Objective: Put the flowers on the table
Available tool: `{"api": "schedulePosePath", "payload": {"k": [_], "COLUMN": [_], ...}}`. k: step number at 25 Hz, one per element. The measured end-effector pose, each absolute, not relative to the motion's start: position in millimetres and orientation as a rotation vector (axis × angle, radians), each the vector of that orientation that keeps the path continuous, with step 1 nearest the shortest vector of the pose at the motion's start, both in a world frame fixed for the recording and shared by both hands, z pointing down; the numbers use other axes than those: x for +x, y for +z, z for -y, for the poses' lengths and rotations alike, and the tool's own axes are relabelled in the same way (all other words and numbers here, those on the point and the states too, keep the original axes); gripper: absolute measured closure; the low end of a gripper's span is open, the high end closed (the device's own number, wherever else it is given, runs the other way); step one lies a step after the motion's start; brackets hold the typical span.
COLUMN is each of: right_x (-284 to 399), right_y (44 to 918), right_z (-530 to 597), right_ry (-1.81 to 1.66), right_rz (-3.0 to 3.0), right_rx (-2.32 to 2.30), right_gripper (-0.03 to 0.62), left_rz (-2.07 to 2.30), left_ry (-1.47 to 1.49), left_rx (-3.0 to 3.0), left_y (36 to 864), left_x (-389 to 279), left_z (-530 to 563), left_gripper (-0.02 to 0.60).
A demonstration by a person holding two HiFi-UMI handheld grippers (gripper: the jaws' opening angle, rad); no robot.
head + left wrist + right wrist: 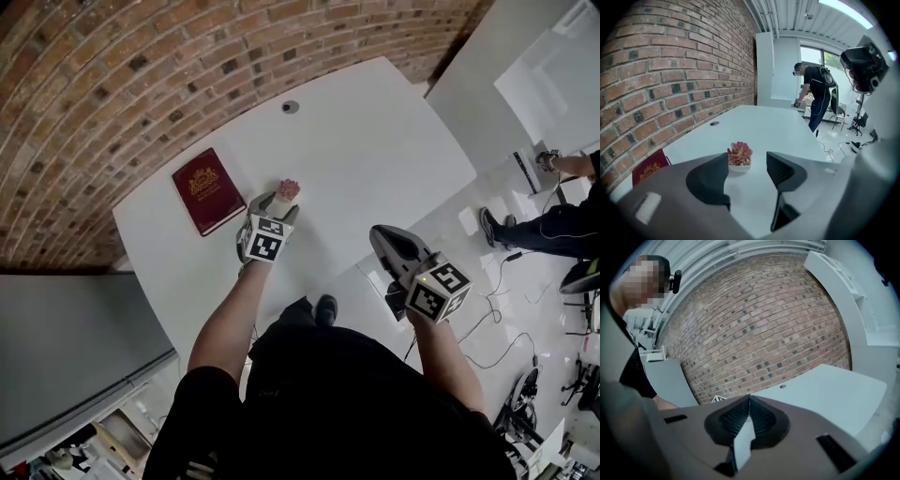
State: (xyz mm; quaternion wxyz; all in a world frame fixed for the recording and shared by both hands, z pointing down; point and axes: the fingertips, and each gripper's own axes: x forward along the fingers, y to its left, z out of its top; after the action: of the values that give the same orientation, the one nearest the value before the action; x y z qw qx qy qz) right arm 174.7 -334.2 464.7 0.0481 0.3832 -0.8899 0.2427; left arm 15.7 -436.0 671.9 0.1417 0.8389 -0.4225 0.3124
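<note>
A small white pot of pink flowers (289,188) (739,154) stands upright on the white table (375,150) (761,123). My left gripper (277,206) (747,163) is open, its two jaws spread wide just short of the pot. The pot sits close to the left jaw's tip and is not clamped. My right gripper (382,236) (749,400) is shut with nothing in it. It hovers off the table's near edge, pointing toward the table (825,390) and the brick wall.
A dark red book (208,190) (649,168) lies left of the pot. A round cable hole (291,107) (714,123) sits near the brick wall (112,66). Another person (814,91) (553,225) stands beyond the table's far end, with cables (497,328) on the floor.
</note>
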Motion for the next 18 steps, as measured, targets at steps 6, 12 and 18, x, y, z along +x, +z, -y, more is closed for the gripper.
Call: {"api": "schedulePosePath", "payload": {"k": [6, 12, 18], "right_x": [187, 192, 192], "right_y": [435, 433, 432], "right_z": [311, 287, 275], "right_ry": [0.664, 0.678, 0.694], "right_rz": [2.805, 2.852, 2.881], "right_rx": [1.138, 1.088, 1.053], "right_gripper": [0.582, 0.582, 0.582], "left_rz": [1.343, 1.445, 1.441], "left_ry": [0.897, 0.857, 0.675], "left_rx": [2.363, 2.342, 2.292], "left_y": [637, 607, 570], "left_x": [1, -14, -22], "left_z": [413, 390, 361], "left_gripper": [0.321, 0.337, 0.411]}}
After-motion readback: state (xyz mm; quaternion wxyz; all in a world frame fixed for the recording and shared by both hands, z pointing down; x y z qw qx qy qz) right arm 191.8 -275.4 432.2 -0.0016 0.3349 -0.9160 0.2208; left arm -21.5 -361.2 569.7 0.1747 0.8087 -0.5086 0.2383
